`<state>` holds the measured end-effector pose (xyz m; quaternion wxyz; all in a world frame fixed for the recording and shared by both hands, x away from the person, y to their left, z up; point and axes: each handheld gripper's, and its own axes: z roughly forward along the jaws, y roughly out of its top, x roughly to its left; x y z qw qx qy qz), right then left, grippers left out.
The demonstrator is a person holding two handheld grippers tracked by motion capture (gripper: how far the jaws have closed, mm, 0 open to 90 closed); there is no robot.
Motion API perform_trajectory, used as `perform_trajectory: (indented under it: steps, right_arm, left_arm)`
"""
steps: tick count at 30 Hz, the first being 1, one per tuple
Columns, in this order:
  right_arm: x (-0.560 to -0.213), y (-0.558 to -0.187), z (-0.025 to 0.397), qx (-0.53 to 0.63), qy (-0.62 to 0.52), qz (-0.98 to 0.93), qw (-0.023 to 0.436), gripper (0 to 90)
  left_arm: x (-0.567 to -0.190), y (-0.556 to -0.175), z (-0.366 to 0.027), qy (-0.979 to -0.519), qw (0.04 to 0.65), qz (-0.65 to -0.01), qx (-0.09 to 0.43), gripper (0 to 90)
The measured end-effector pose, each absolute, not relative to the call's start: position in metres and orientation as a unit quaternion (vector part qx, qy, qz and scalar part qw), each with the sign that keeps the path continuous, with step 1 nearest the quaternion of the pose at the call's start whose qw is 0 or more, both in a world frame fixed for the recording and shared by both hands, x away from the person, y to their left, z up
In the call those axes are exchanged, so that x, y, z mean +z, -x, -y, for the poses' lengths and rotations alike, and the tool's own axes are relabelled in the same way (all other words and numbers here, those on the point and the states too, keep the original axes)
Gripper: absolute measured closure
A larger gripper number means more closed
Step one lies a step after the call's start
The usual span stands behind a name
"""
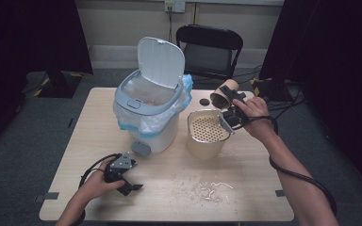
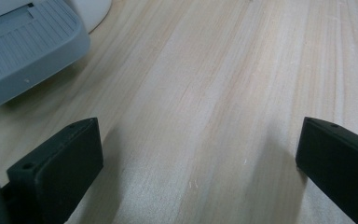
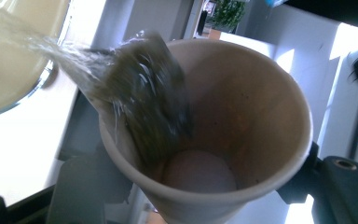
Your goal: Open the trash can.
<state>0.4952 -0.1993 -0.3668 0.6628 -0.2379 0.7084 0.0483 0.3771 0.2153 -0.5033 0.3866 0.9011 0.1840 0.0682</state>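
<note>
The right gripper (image 1: 229, 100) is clamped on a brown paper cup (image 1: 223, 94), its jaws pressing the cup's wall from both sides, and holds it tipped on its side with the mouth facing down toward the strainer bowl (image 1: 208, 132) — a cream container with a perforated insert that stands on the table (image 1: 245, 188) just right of the pedal bin (image 1: 148, 110). In the right gripper view a wet, dark tea bag (image 3: 151, 100) slides along the cup's (image 3: 242, 116) inner wall at the rim while a stream of liquid (image 3: 51, 49) runs out past it. The left gripper (image 1: 124, 181) rests low on the table near the front edge, jaws wide apart with bare wood between them — the bin's grey pedal (image 2: 25, 46) lies just ahead. Pale scraps (image 1: 212, 189) lie scattered on the table in front of the bowl.
</note>
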Motion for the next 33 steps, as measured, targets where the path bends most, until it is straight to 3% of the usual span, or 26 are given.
perform_trajectory:
  steps: [5, 14, 26, 33]
  right_arm:
    - [-0.364, -0.488, 0.198, -0.004, 0.272, -0.675, 0.685, 35.6]
    - [-0.359, -0.492, 0.201, 0.065, 0.215, -0.724, 0.652, 35.3]
    - [-0.344, -0.503, 0.225, 0.262, -0.046, -0.829, 0.491, 34.5]
    - [-0.342, -0.509, 0.235, 0.325, -0.116, -0.84, 0.42, 34.3]
  left_arm:
    - [-0.503, -0.377, -0.215, -0.901, 0.387, -0.184, 0.068, 0.0]
    - [-0.503, -0.377, -0.215, -0.901, 0.387, -0.183, 0.068, 0.0]
    - [-0.503, -0.377, -0.215, -0.901, 0.387, -0.183, 0.068, 0.0]
    - [-0.503, -0.377, -0.215, -0.901, 0.387, -0.183, 0.068, 0.0]
